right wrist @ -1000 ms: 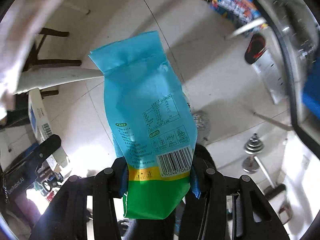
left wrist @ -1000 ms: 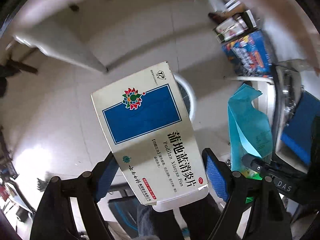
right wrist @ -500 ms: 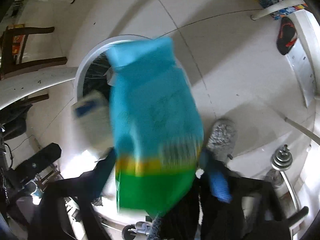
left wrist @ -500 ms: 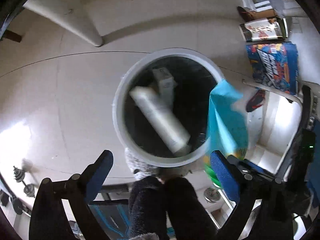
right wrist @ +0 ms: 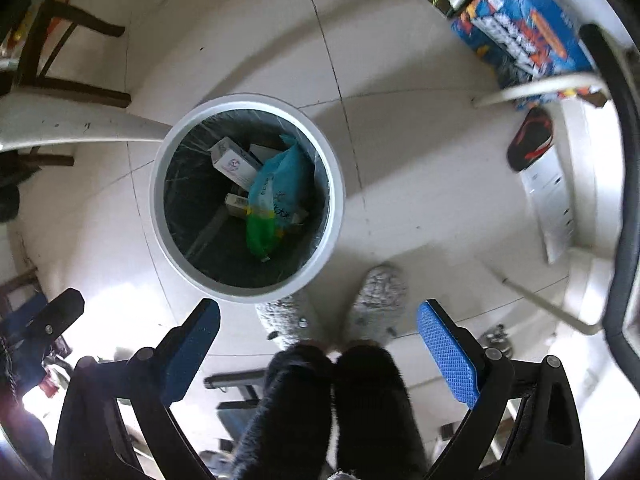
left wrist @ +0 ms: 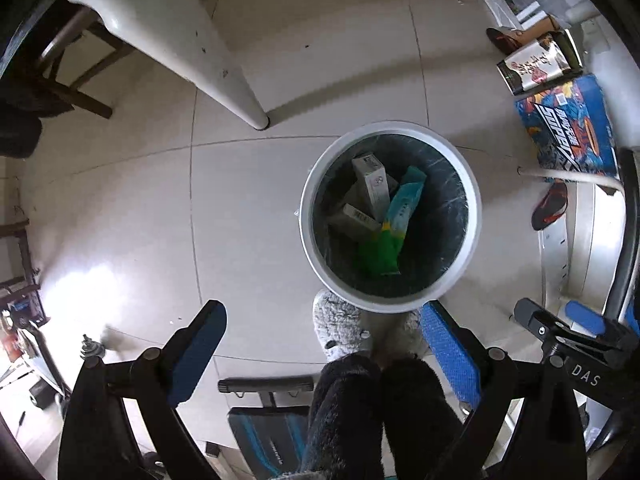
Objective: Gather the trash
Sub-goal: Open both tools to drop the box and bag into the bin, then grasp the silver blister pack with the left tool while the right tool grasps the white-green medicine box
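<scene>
Above the bin, both claws gape wide, empty.

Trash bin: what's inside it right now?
Inside the trash bin: a blue-and-green snack bag lying over several small cardboard boxes, on a dark liner. The bag covers parts of the boxes; anything beneath the pile is hidden.

one white bin, one teal-and-green bag inside it, at least three cartons, two grey slippers, two grippers
</scene>
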